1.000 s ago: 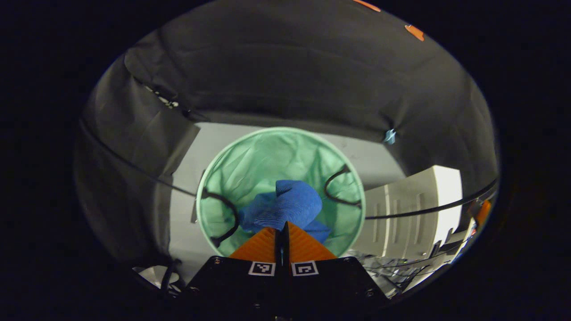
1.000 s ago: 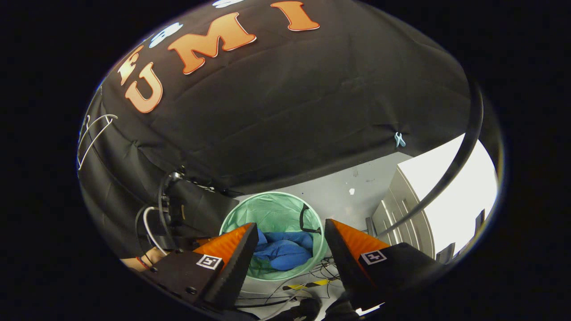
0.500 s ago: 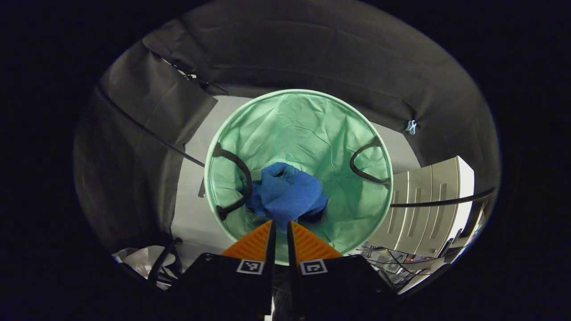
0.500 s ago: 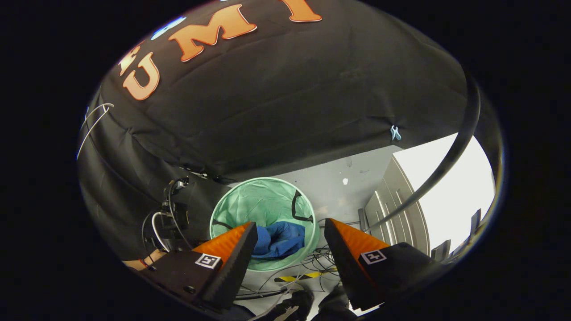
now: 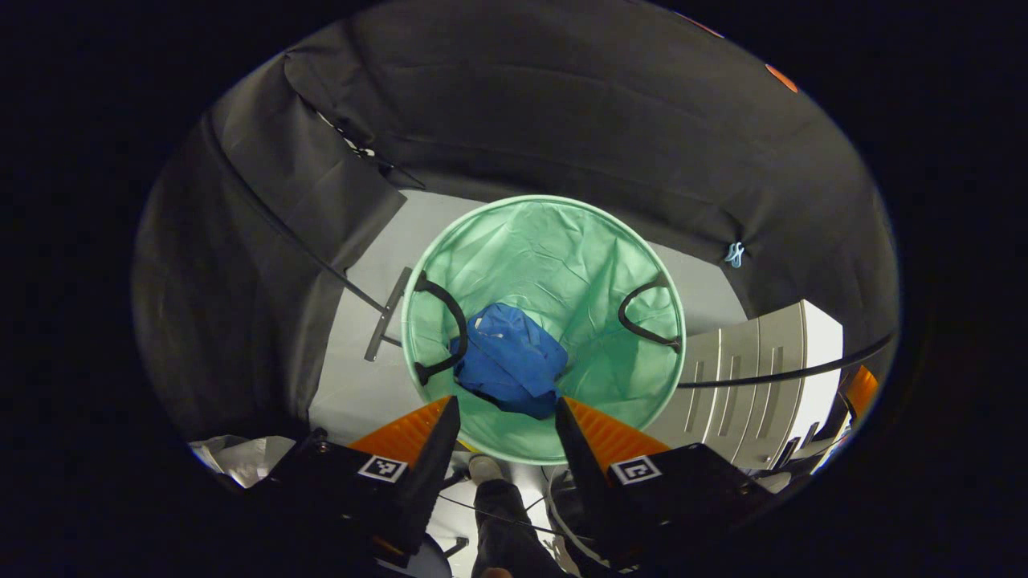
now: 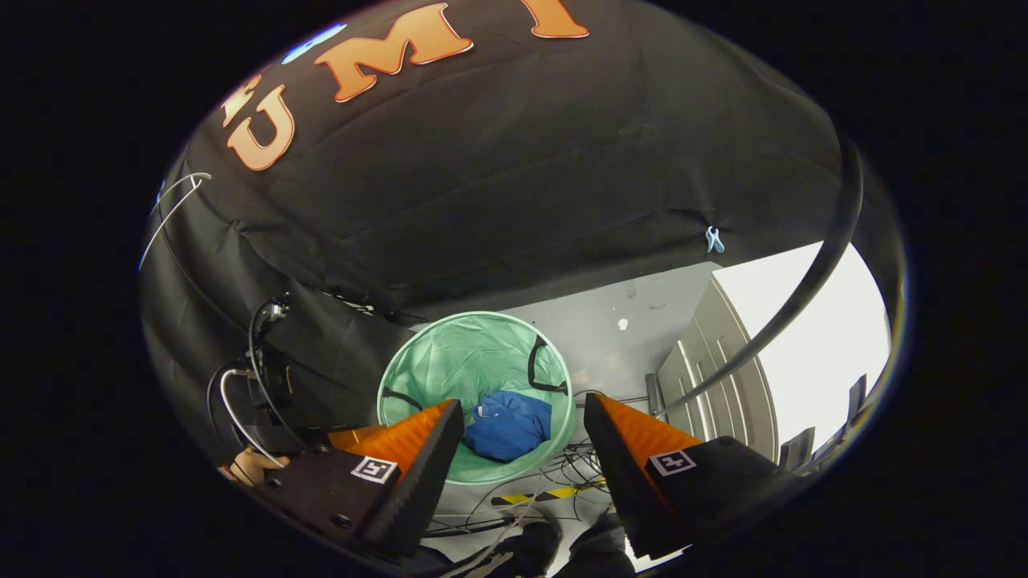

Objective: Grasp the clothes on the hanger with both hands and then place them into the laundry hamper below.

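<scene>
Task looks all but done: blue garment (image 5: 509, 359) lying crumpled inside the green mesh laundry hamper (image 5: 562, 241) on the floor. Left gripper (image 5: 499, 411) and right gripper (image 6: 522, 417) both spread wide above it, holding nothing. Nothing left but pulling away.

Left hand-held gripper (image 5: 499, 417) now spread wide, was pinched on the blue garment (image 5: 509, 360); garment now lies loose inside the green hamper (image 5: 658, 269).

Matt knitted blue cloth garment (image 5: 509, 360), thin crinkled green fabric hamper (image 5: 554, 241)
</scene>
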`<action>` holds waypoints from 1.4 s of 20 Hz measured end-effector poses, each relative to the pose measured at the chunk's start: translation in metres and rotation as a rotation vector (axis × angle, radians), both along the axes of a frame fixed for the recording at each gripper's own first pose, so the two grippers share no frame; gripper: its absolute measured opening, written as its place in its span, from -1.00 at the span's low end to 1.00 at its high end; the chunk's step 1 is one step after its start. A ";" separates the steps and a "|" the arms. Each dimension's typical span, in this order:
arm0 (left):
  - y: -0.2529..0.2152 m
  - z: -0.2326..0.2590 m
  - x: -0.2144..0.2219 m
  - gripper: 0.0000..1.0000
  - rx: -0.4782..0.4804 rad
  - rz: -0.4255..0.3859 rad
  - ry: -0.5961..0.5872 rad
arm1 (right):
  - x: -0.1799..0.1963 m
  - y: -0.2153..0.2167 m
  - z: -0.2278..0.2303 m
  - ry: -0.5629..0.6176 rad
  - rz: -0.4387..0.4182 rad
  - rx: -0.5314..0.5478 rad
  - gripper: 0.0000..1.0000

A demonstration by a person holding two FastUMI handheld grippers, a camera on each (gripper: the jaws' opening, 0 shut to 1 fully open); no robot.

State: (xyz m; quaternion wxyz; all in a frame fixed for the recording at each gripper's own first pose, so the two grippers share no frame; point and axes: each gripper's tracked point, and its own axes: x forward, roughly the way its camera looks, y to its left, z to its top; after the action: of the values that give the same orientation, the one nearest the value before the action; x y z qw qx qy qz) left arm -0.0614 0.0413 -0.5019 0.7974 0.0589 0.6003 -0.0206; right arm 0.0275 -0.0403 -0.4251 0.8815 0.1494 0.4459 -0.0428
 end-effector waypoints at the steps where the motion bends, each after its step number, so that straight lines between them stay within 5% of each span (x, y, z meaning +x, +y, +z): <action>1: -0.002 0.007 -0.002 0.66 -0.006 -0.009 -0.008 | -0.002 0.000 0.002 -0.003 0.002 -0.006 0.97; 12: 0.006 0.095 -0.034 0.98 0.031 -0.117 -0.168 | -0.021 0.005 0.041 -0.065 0.066 -0.076 0.97; 20: 0.008 0.213 -0.024 0.96 0.015 -0.158 -0.367 | 0.002 0.009 0.105 -0.208 -0.064 0.018 0.97; 28: -0.042 0.336 0.003 0.94 -0.097 -0.184 -0.633 | 0.018 -0.003 0.205 -0.367 0.000 -0.163 0.97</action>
State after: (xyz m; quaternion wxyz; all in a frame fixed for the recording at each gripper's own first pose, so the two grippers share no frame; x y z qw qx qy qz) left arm -0.0588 -0.0008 -0.1660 0.9410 0.0786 0.3132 -0.1018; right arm 0.0455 -0.0434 -0.2197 0.9571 0.0830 0.2729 -0.0508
